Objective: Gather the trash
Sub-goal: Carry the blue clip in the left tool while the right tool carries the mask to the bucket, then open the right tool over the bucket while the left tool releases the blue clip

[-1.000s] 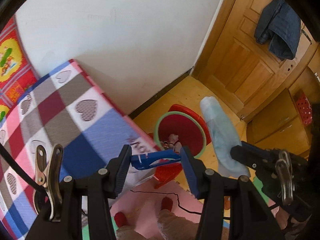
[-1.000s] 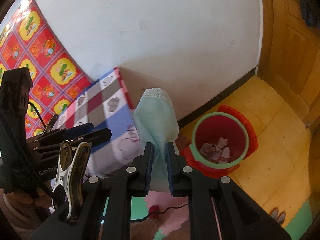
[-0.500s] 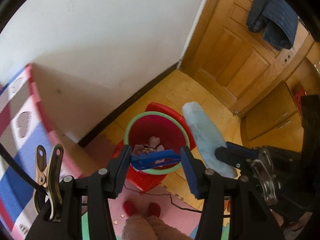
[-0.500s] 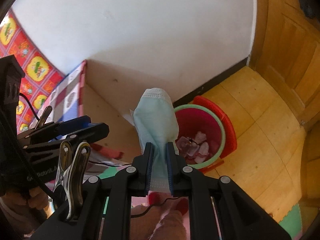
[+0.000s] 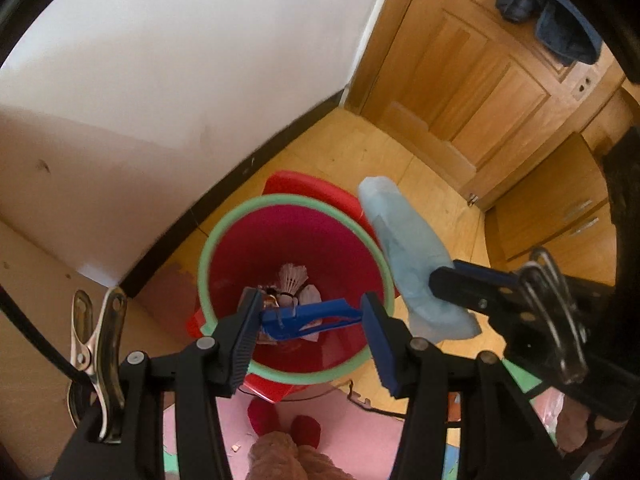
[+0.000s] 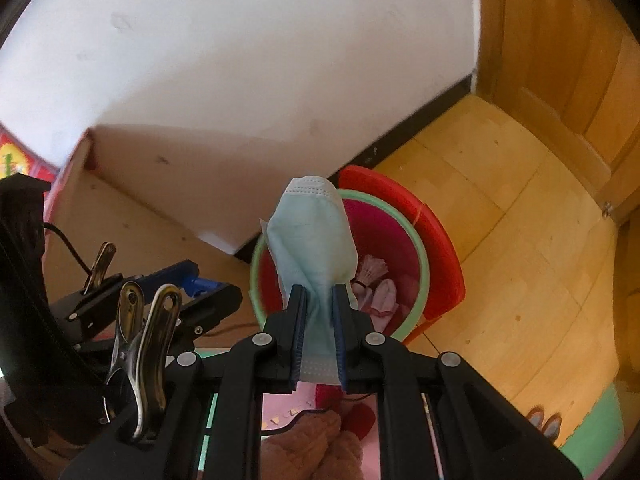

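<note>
A: Left side first, what's around you?

B: Wooden panel (image 5: 48, 280) and white wall (image 5: 200, 60) crowd your left. Your left gripper (image 5: 310, 316) is clamped across a blue plastic piece (image 5: 308, 318), right over the red bin (image 5: 292, 240) mouth, inside its green rim (image 5: 280, 202).

A: And the right?

B: Your right gripper (image 6: 319, 320) is pinched tight on a light blue face mask (image 6: 312, 236), above the bin's near rim. Bare wooden floor (image 6: 520, 240) lies open to your right, up to the door (image 5: 480, 80).
</note>
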`<state>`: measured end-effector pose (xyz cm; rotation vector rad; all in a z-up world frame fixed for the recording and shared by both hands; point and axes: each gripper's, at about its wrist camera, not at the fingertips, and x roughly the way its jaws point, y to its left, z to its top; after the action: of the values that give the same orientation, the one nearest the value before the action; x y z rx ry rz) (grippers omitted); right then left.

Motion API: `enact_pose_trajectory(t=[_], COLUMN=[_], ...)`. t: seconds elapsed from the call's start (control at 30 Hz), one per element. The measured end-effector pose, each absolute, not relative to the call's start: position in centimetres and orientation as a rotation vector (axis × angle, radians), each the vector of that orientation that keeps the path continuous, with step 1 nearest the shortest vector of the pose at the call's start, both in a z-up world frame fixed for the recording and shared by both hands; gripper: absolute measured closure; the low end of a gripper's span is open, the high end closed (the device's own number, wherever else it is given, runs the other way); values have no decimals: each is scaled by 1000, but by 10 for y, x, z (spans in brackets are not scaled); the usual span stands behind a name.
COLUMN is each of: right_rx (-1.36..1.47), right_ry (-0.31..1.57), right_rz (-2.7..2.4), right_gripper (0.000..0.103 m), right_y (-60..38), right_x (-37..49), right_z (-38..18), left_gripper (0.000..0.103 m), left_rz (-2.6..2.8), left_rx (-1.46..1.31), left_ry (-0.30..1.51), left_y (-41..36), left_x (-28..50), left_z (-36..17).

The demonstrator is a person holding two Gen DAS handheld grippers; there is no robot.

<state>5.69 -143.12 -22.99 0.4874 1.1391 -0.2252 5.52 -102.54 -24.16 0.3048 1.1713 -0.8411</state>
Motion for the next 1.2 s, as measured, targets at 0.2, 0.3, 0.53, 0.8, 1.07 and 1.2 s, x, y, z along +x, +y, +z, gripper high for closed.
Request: enact_pose_trajectory(t=[0.2, 0.3, 0.53, 0.8, 1.07, 1.2], right_rx=[504, 508, 500, 507, 475, 455], right_ry=[1178, 1191, 1209, 1192, 1160, 1146], right_rz=[-229, -229, -213, -217, -202, -200], right_gripper=[89, 89, 84, 71, 69, 69], right_y=[-1442, -1441, -1442, -1443, -1437, -1435], right_x=[68, 73, 80, 77, 75, 70], right_z=[-266, -276, -287, -286, -265, -252], left_gripper=[50, 50, 42, 31, 31, 31], left_rz=[-833, -842, -815, -784, -777, -772], left_rx=[316, 337, 349, 315, 296, 278], left_ry=[1226, 1242, 1258, 1268, 1268, 1270], left_y=[-1041, -1047, -1050, -1043, -1036, -1030], left_x=[66, 70, 80, 83, 73, 66], left_z=[-278, -289, -296, -298, -285, -276])
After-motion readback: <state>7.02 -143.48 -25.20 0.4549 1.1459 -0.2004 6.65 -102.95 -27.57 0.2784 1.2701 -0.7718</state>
